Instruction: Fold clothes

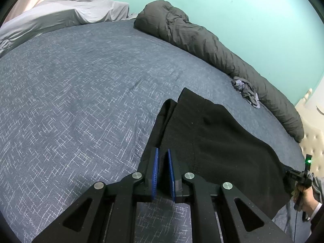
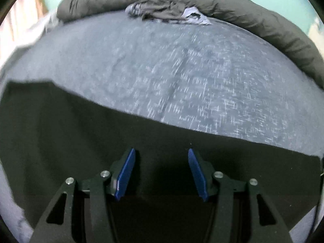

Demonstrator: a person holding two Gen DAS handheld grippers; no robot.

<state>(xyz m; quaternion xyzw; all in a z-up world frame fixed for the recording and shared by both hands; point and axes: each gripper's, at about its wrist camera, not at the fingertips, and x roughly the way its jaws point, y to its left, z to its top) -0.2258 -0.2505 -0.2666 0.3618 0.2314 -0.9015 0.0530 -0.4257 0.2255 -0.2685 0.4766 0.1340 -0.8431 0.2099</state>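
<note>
Black garment [image 1: 212,137] lies flat on the blue bed [image 1: 81,93]; left gripper [image 1: 162,154] nearly shut, pads nipping its left edge fold; right gripper [image 2: 161,154] half open above the cloth, nothing between pads; grey duvet [image 1: 202,34] rolled along wall; crumpled clothes [image 2: 168,14] beside it.

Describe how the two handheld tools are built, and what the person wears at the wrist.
The left tool and the right tool are alike: black angular linkage arms with triangular cut-outs, round silver pivot pins, and blue ribbed pads on the two fingers. Seen from the left camera, the right unit carries a small green light and a thin dark cable. The hand shows a dark sleeve over a white cuff.
</note>
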